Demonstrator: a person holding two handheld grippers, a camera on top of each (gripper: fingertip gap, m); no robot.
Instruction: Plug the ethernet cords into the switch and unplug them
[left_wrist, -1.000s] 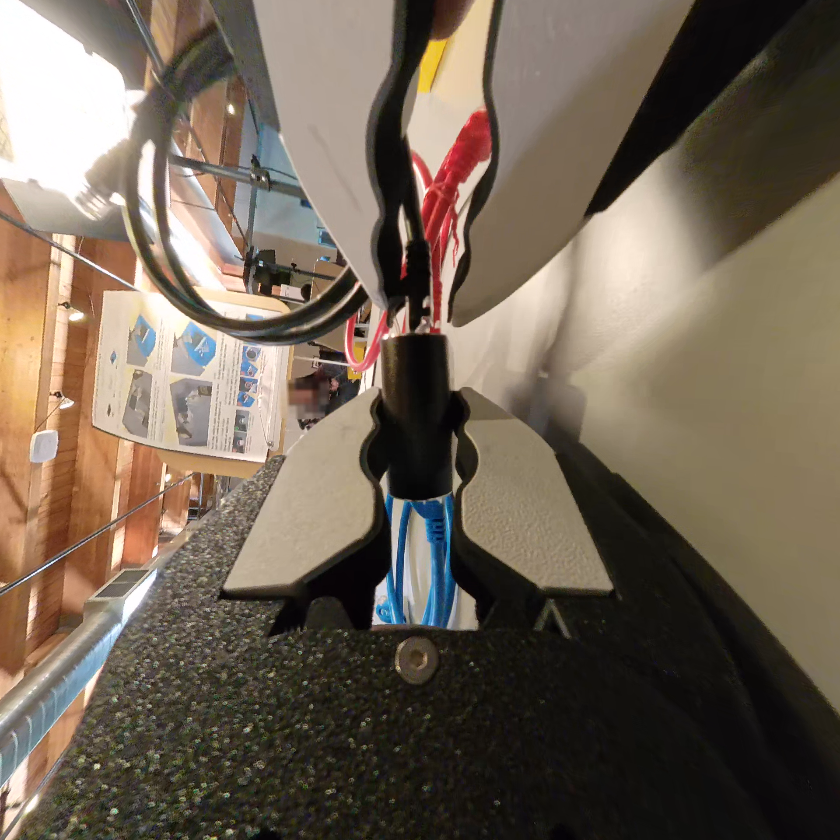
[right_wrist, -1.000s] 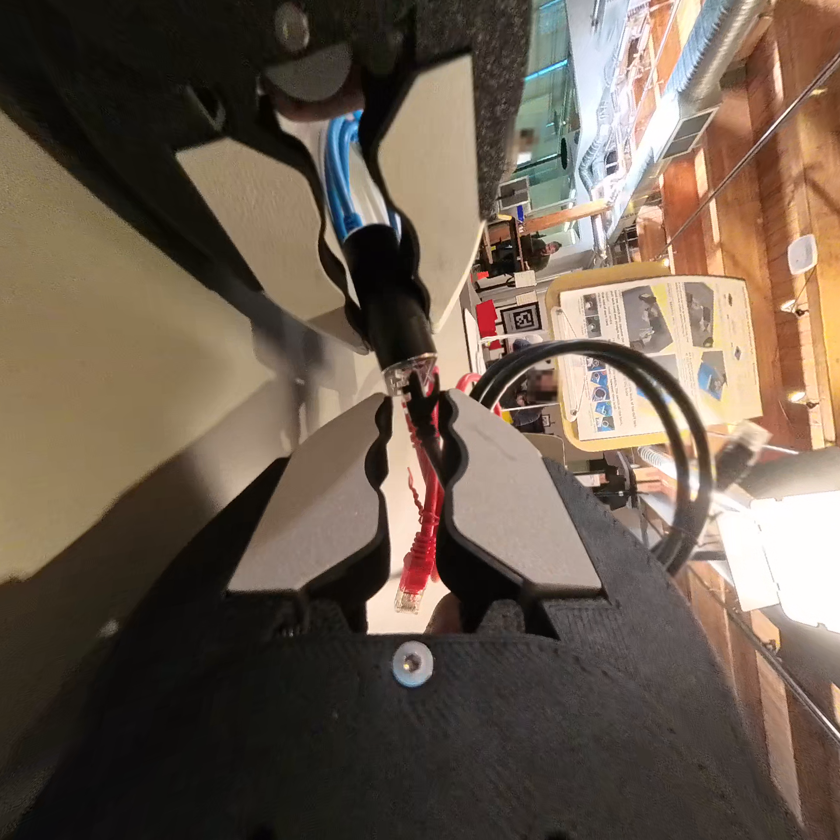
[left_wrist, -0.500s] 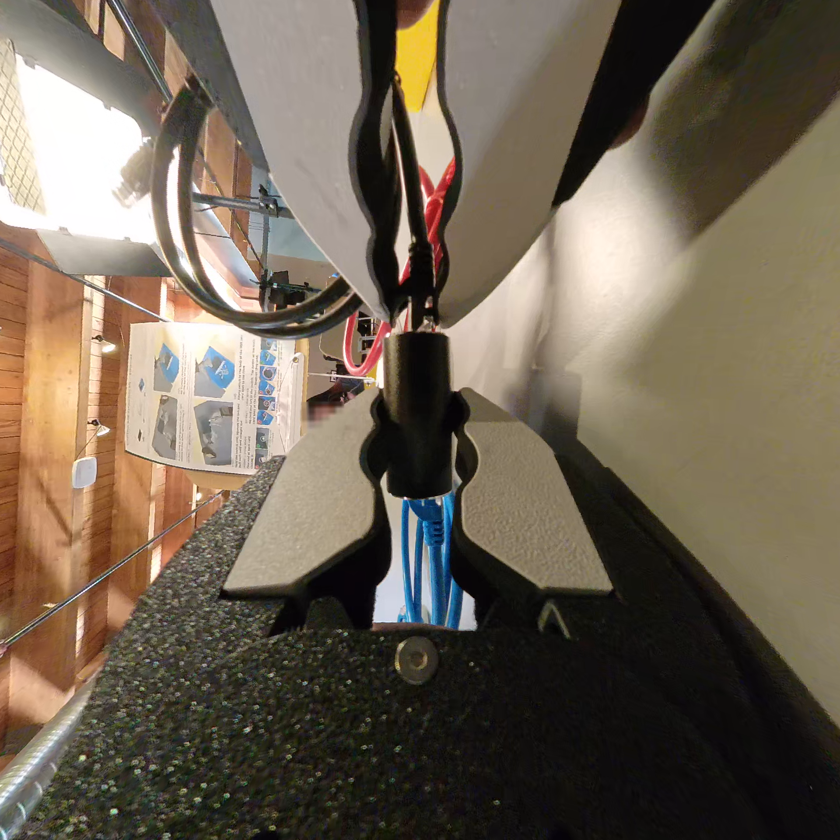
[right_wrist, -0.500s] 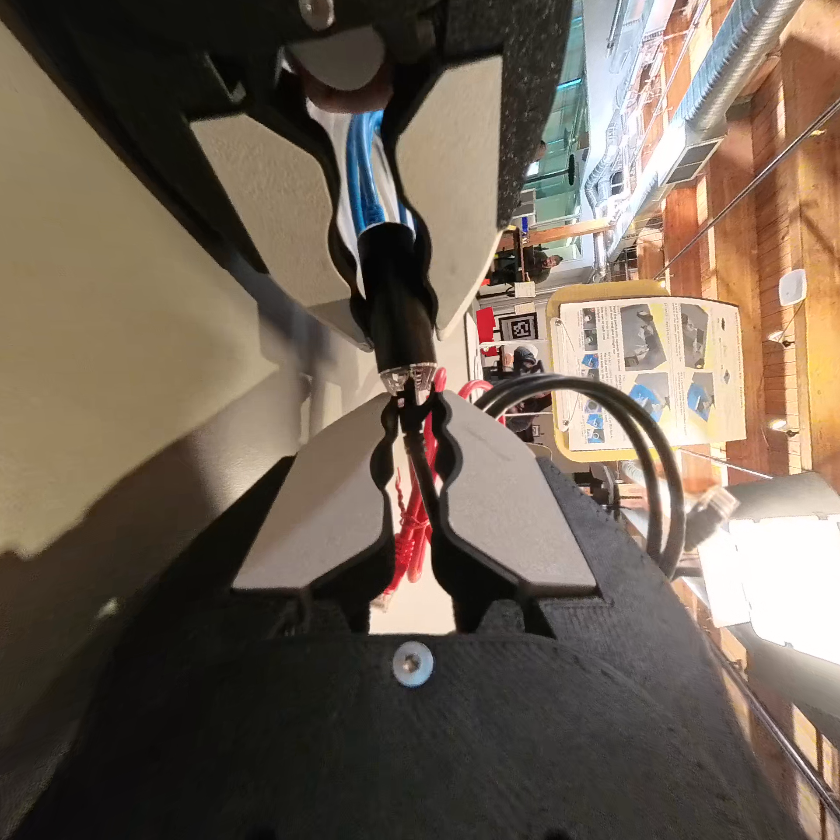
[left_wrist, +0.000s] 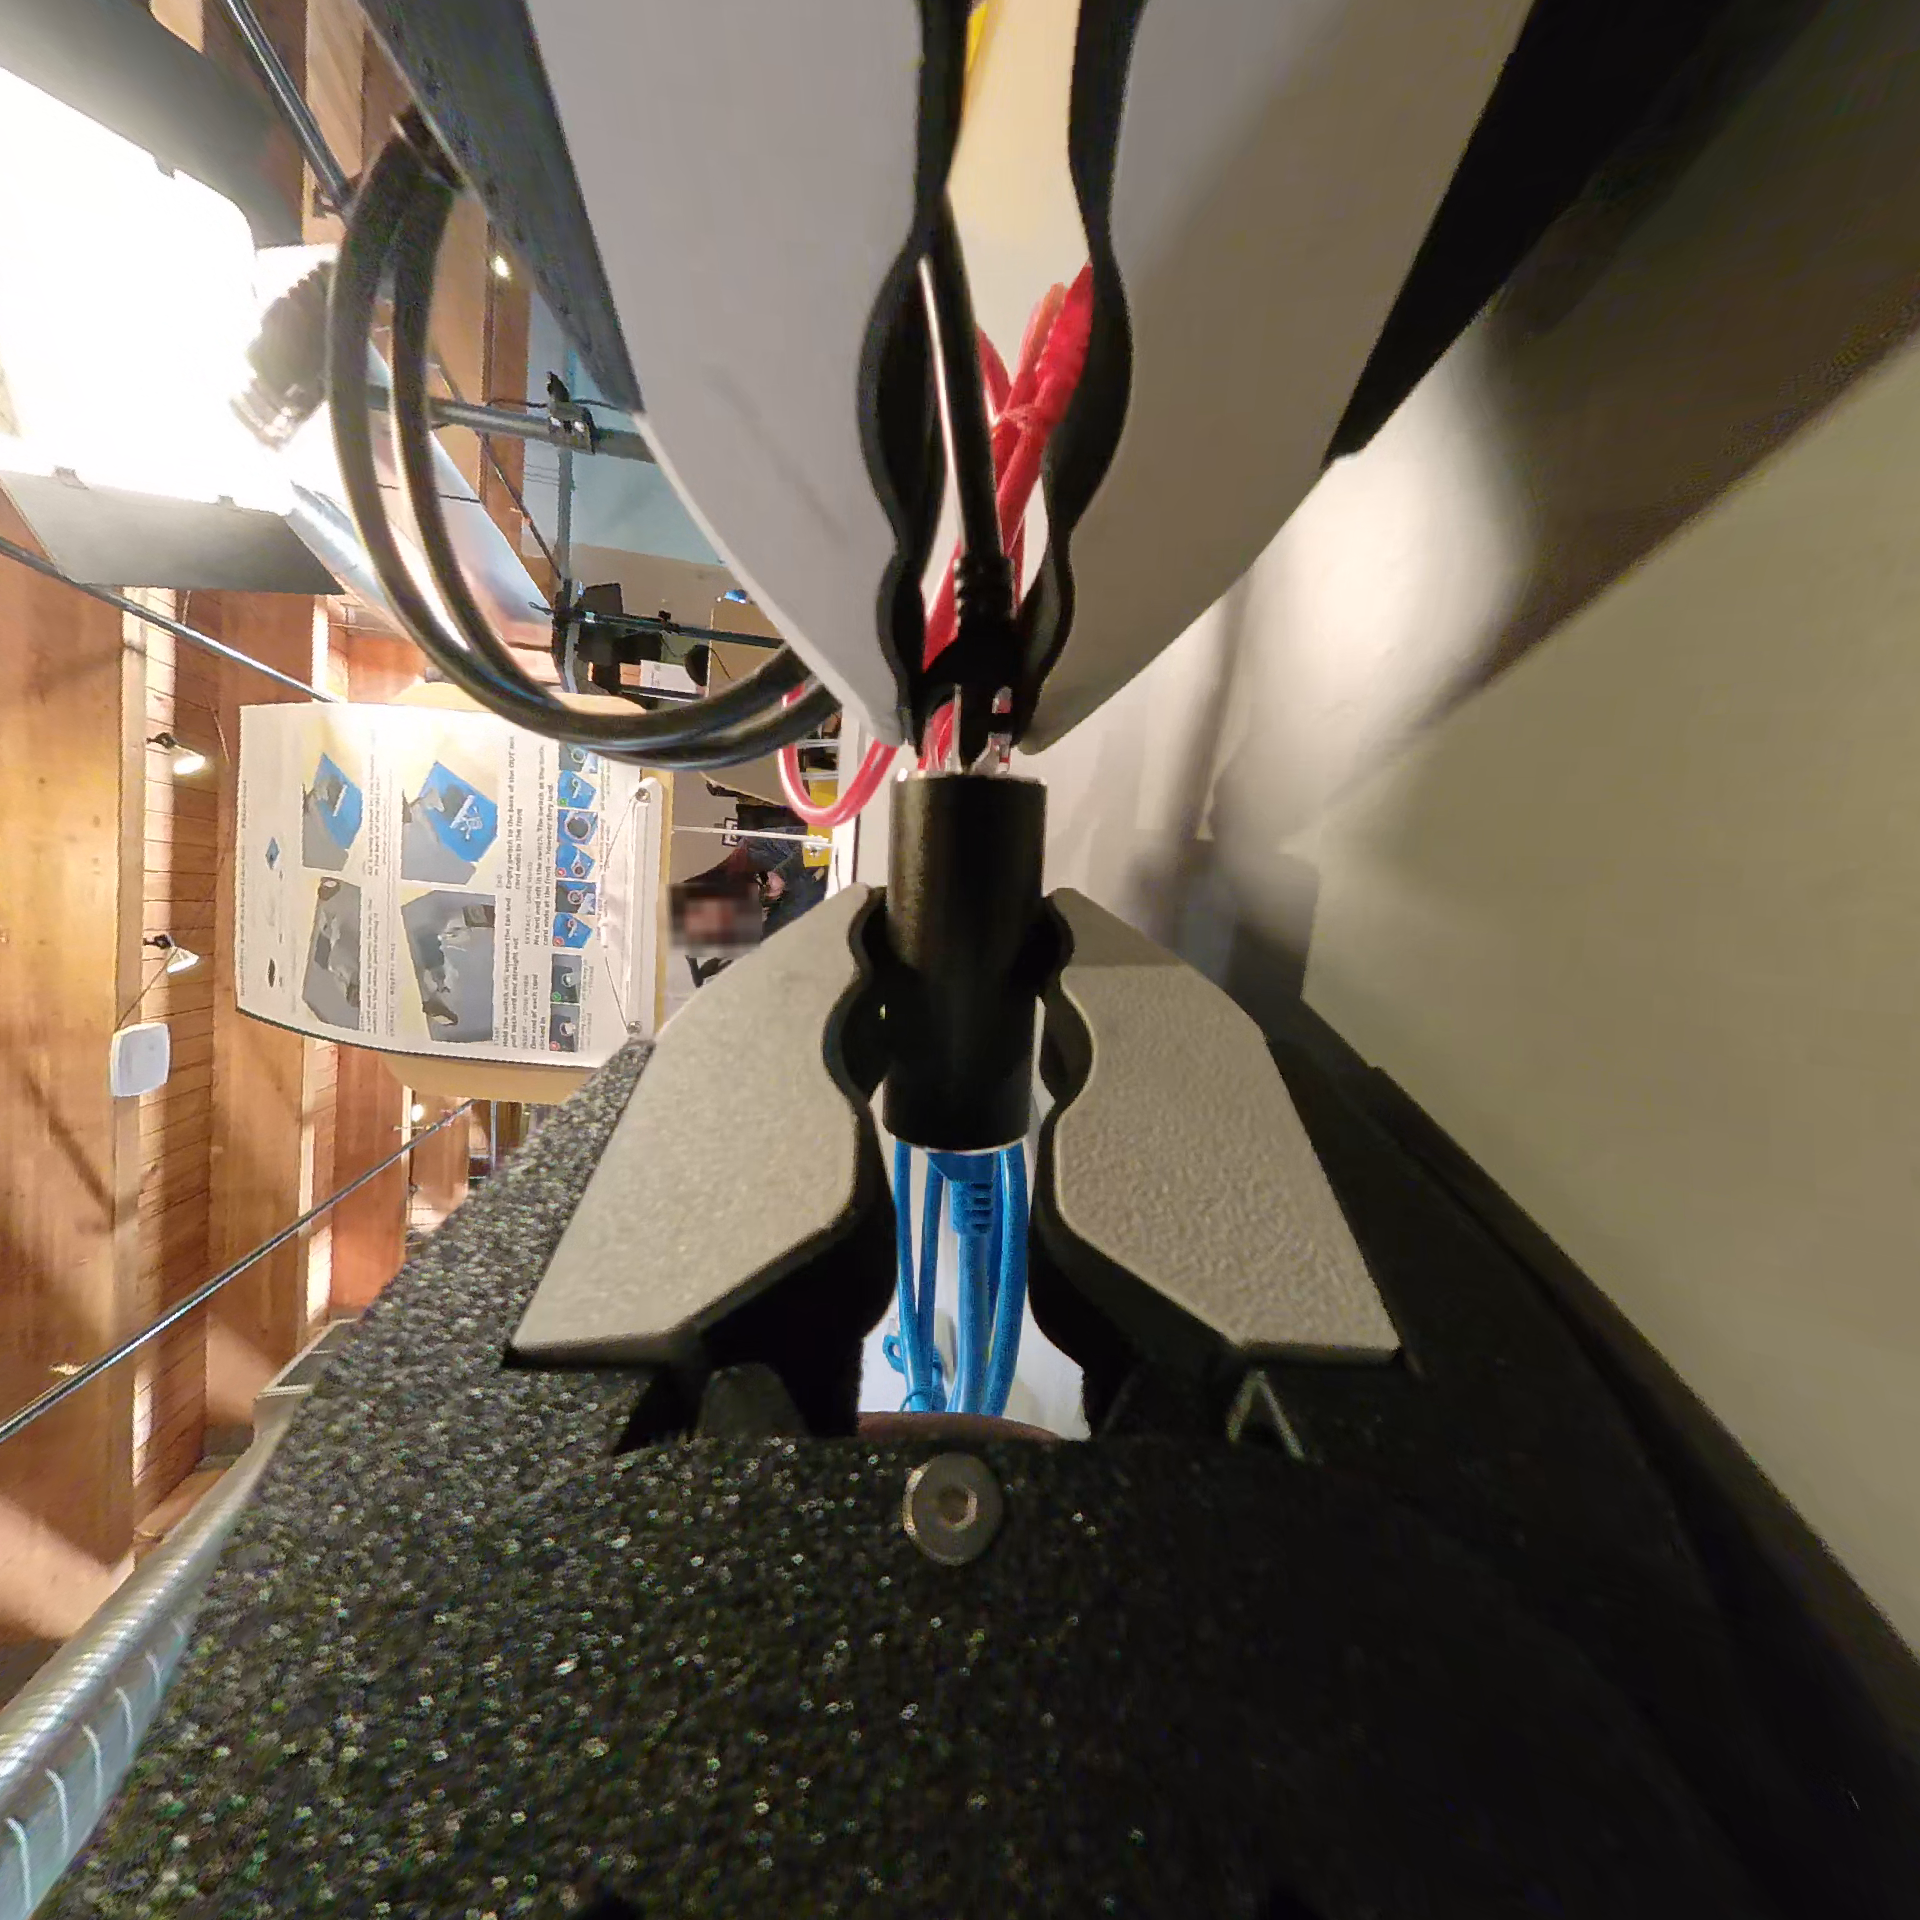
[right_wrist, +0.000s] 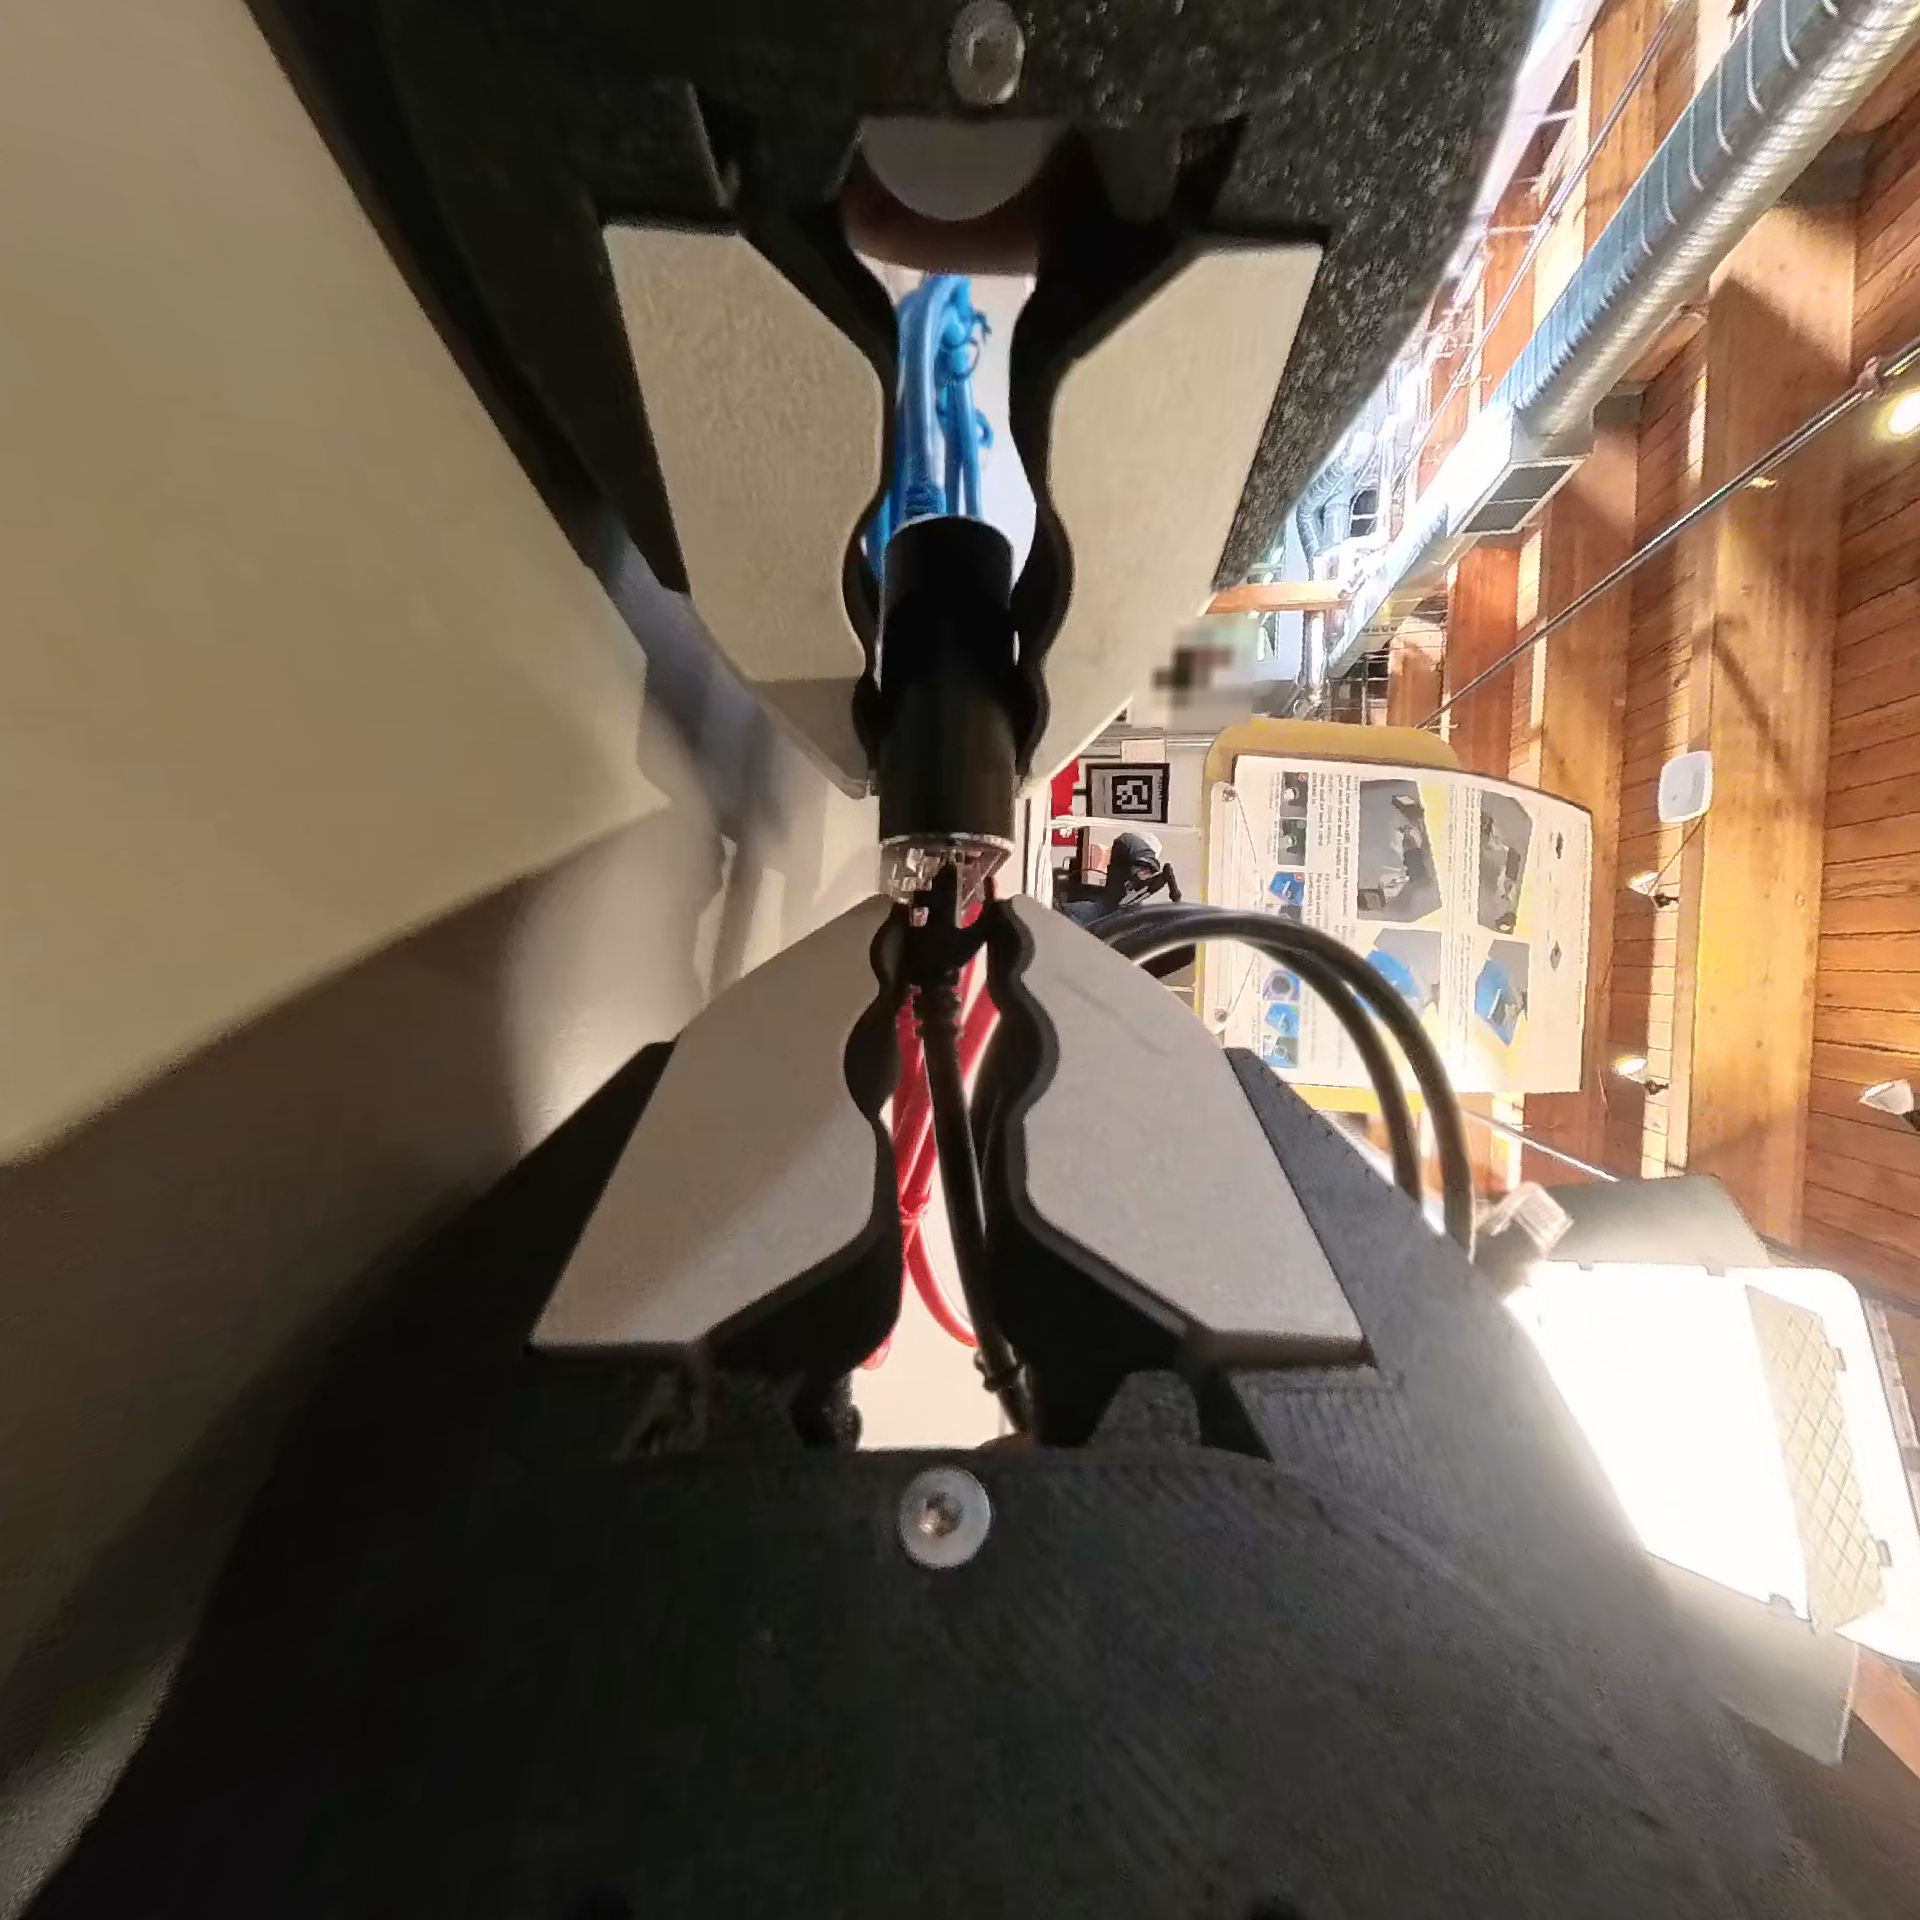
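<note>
Left gripper (left_wrist: 961, 997) clamps my black coupler-like switch (left_wrist: 964, 966) in mid-air; right gripper (right_wrist: 940, 940) pinches the black cord (right_wrist: 961, 1132) just behind its plug (right_wrist: 935, 868) — I'd keep both square and press straight in.

A lamp (left_wrist: 125, 343) blazes at ten o'clock in the left wrist view and another (right_wrist: 1683, 1423) at four o'clock in the right, both blown out to white. Soft shadows cross the pale table (left_wrist: 1610, 831). Wide-angle bending curves the edges; the near table (right_wrist: 260, 623) is blurred, and the wooden walls glow warm.
</note>
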